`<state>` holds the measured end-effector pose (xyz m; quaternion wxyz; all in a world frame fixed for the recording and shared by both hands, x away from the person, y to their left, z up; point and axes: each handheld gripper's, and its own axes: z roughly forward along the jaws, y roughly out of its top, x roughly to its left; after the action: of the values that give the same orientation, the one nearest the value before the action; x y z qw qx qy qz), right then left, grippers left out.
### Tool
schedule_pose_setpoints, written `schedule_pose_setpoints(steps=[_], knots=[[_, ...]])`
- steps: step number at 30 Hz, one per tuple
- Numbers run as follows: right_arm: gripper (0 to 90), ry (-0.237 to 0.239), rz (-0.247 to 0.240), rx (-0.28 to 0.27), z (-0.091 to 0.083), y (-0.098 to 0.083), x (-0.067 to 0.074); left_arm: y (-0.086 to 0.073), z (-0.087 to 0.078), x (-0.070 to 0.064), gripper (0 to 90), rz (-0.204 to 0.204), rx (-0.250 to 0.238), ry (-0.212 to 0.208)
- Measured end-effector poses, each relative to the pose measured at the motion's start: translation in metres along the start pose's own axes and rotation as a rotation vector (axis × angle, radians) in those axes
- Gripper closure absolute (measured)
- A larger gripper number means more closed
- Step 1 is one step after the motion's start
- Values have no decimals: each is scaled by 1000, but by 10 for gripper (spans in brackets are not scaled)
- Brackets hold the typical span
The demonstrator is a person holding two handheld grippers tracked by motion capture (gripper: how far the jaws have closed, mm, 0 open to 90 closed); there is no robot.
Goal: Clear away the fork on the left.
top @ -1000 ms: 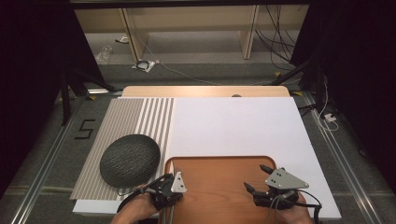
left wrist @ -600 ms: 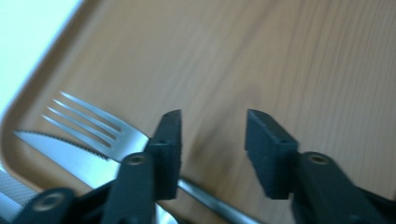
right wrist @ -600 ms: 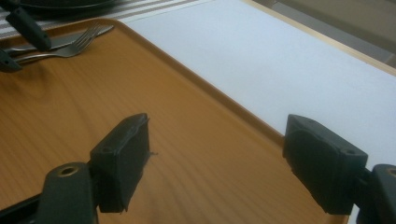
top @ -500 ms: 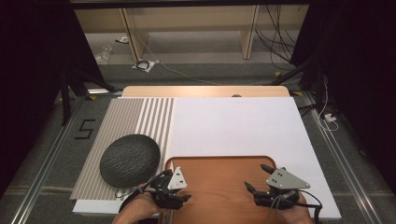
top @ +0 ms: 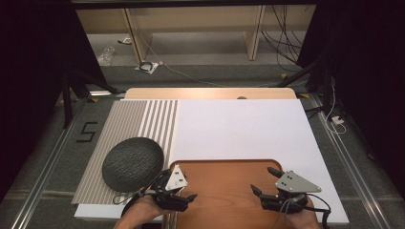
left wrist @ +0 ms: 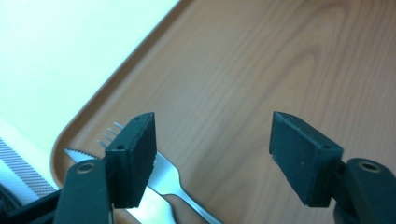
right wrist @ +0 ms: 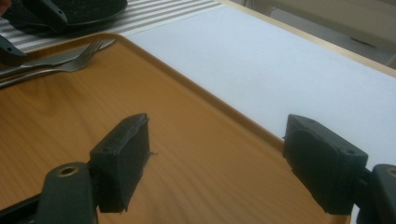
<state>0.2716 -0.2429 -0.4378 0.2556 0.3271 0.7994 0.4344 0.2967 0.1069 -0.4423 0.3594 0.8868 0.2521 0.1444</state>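
While my left claw point(left wrist: 212, 156) hangs over the near left corner of the wooden tray point(left wrist: 261, 70), its jaws have just been opening and now stand wide with nothing between them. The fork point(left wrist: 166, 175) and serrated knife point(left wrist: 77, 155) lie in the tray beneath the left-hand jaw, side by side, long axes along the tray's left rim, tips away from me. My right claw point(right wrist: 233, 163), well apart, gapes empty. The dark plate point(top: 132, 163) holds nothing.
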Motion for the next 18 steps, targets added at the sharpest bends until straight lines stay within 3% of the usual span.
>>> schedule_pose_setpoints(steps=[11,18], knots=[[239,13,35,-54,-3,0,-3,-4,-10,12,261,-101,-92,46],[238,9,39,-53,-4,1,-5,-8,-18,20,254,-181,-164,59]])
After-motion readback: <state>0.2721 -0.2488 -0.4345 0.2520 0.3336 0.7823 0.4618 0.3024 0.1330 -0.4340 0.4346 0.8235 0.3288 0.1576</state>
